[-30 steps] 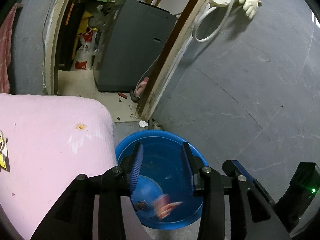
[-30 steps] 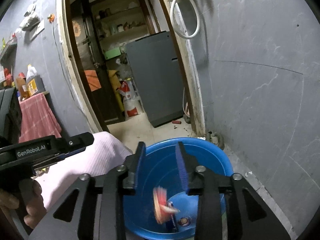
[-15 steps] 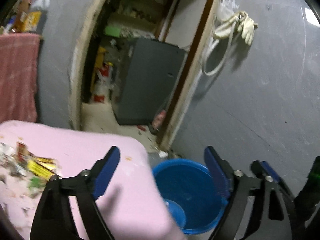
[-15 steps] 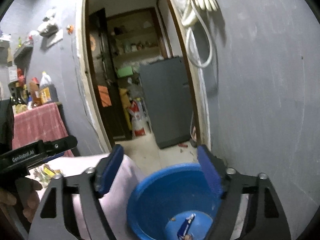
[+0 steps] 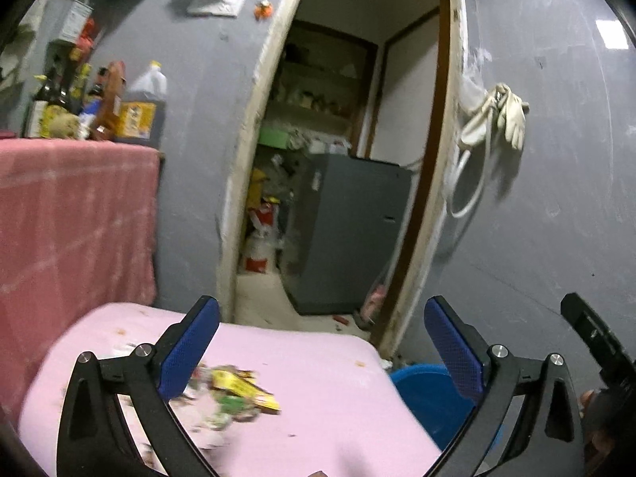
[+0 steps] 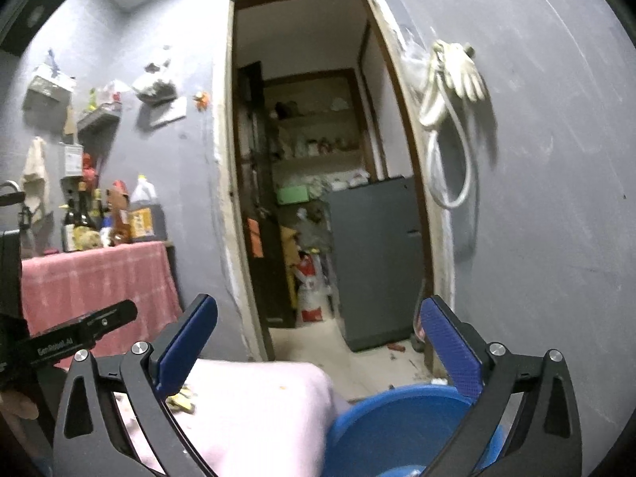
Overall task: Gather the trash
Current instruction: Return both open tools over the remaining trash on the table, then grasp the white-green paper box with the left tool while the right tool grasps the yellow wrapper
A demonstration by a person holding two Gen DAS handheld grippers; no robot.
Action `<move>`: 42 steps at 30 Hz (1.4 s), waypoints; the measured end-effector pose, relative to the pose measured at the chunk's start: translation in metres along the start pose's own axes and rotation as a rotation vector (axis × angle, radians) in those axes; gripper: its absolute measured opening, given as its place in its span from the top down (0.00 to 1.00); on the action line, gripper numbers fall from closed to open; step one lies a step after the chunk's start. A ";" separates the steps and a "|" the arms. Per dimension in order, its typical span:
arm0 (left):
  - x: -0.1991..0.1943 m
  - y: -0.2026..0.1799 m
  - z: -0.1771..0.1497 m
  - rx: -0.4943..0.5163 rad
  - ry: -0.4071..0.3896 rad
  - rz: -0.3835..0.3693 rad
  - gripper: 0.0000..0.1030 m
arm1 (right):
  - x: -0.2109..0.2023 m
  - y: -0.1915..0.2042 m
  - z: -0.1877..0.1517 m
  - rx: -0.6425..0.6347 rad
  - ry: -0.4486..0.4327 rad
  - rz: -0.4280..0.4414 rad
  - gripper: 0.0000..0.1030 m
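A pile of torn wrappers (image 5: 234, 395), yellow and green among them, lies on the pink-covered table (image 5: 318, 377). My left gripper (image 5: 322, 346) hangs above that table, its jaws opening wide with nothing between them. The blue bin (image 6: 397, 417) stands on the floor at the table's right end, its rim also showing as blue bin (image 5: 425, 389) in the left wrist view. My right gripper (image 6: 318, 342) is raised over the bin's near side, jaws likewise opening and empty. A few wrappers (image 6: 181, 397) show past its left finger.
A doorway (image 5: 357, 159) ahead leads to a cluttered room with a grey cabinet (image 5: 349, 234). A red cloth-covered stand (image 5: 75, 218) with bottles is at left. White gloves and a hose (image 6: 449, 91) hang on the grey wall at right. The other handset (image 6: 75, 338) shows left.
Both grippers let their trash fall into the blue bin, opened wide and rose. The left one swung left toward the table, bringing the wrapper pile into view.
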State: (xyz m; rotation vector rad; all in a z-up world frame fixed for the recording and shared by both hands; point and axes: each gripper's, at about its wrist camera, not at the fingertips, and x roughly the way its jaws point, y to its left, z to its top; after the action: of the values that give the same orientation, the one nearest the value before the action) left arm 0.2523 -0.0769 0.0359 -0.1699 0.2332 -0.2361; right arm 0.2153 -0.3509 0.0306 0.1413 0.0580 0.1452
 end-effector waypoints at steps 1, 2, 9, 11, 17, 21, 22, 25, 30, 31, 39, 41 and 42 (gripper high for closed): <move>-0.005 0.005 0.001 0.001 -0.008 0.009 0.02 | -0.001 0.008 0.003 -0.009 -0.011 0.015 0.00; -0.010 0.009 0.002 0.002 -0.016 0.020 0.02 | -0.002 0.014 0.004 -0.015 -0.017 0.024 0.00; -0.042 0.047 0.008 0.003 -0.064 0.089 0.02 | -0.002 0.059 0.008 -0.054 -0.059 0.093 0.00; -0.048 0.057 0.008 0.008 -0.072 0.113 0.02 | 0.001 0.073 0.007 -0.062 -0.069 0.117 0.00; -0.061 0.092 0.001 0.002 -0.076 0.184 0.02 | 0.009 0.104 -0.002 -0.087 -0.073 0.182 0.00; -0.063 0.113 -0.007 -0.010 -0.059 0.218 0.02 | 0.023 0.120 -0.013 -0.102 -0.029 0.219 0.00; -0.063 0.118 -0.009 -0.011 -0.053 0.224 0.02 | 0.027 0.122 -0.017 -0.106 -0.014 0.226 0.00; -0.058 0.129 -0.017 -0.013 -0.023 0.240 0.02 | 0.038 0.127 -0.027 -0.109 0.031 0.240 0.00; -0.046 0.144 -0.033 -0.020 0.028 0.260 0.02 | 0.053 0.128 -0.040 -0.107 0.099 0.252 0.00; -0.044 0.146 -0.036 -0.022 0.036 0.264 0.02 | 0.056 0.128 -0.043 -0.110 0.111 0.252 0.00; -0.010 0.157 -0.050 -0.005 0.177 0.274 0.02 | 0.083 0.123 -0.058 -0.107 0.240 0.232 0.00; 0.002 0.163 -0.053 -0.023 0.240 0.284 0.02 | 0.092 0.122 -0.063 -0.099 0.287 0.237 0.00; 0.007 0.165 -0.053 -0.030 0.262 0.283 0.02 | 0.097 0.122 -0.065 -0.100 0.312 0.243 0.00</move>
State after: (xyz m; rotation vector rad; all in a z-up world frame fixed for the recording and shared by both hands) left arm 0.2803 0.0723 -0.0483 -0.1337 0.5173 0.0281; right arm 0.2894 -0.2079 -0.0209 0.0246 0.3450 0.4118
